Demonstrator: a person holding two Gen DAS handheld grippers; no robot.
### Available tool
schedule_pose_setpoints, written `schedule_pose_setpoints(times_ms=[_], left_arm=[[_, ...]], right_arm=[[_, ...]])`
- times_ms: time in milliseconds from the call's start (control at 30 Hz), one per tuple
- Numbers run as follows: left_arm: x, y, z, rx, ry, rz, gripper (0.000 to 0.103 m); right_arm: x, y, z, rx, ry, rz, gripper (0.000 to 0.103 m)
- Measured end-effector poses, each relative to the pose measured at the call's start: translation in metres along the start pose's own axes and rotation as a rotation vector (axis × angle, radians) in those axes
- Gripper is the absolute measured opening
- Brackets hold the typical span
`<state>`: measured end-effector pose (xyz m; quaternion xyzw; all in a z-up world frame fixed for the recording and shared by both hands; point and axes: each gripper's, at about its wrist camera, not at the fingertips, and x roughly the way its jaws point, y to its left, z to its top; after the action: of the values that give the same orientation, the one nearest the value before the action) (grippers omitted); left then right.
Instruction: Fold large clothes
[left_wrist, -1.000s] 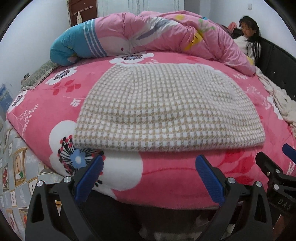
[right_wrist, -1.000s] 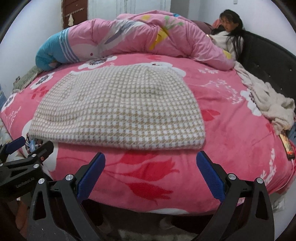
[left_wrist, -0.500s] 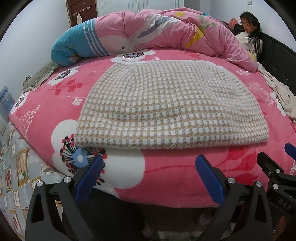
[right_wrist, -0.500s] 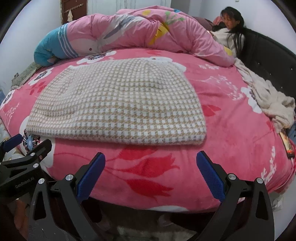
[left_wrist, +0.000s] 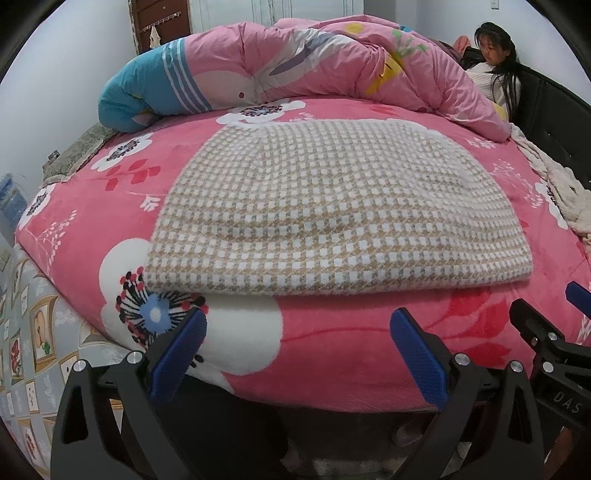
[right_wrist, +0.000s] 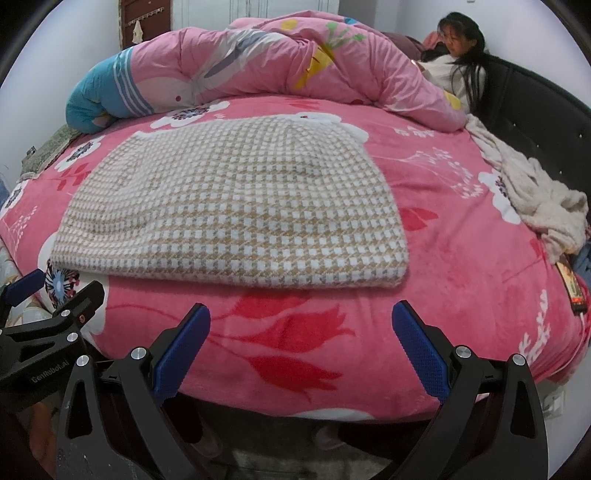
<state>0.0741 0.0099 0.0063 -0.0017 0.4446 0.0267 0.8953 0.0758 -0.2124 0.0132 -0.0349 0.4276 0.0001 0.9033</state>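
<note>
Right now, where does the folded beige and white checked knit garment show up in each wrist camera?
Left wrist: folded beige and white checked knit garment lies centre, slightly right.
Right wrist: it lies left of centre.
Shared landmark: rumpled pink quilt with a blue end behind it.

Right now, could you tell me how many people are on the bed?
1: a person sits at the far right corner, against the dark headboard, behind the bunched pink duvet, which may hide others.

The phone (right_wrist: 570, 288) at the bed's right edge is partly hidden under the cream blanket (right_wrist: 535, 192).
</note>
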Motion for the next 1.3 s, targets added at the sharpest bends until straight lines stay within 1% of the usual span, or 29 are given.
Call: schedule_pose_setpoints(times_ms=[600,1300], left_arm=[[0.0009,0.0042,-0.0001,-0.017,0.009,-0.012,0.098],[0.0018,0.0045,-0.0003,-0.022,0.013,-0.014,0.098]], right_arm=[[-0.0024,-0.0002,0.0008,-0.036,-0.007,-0.020,0.095],[-0.0004,-0.0030,-0.0016,-0.041,0.001,-0.014,0.095]])
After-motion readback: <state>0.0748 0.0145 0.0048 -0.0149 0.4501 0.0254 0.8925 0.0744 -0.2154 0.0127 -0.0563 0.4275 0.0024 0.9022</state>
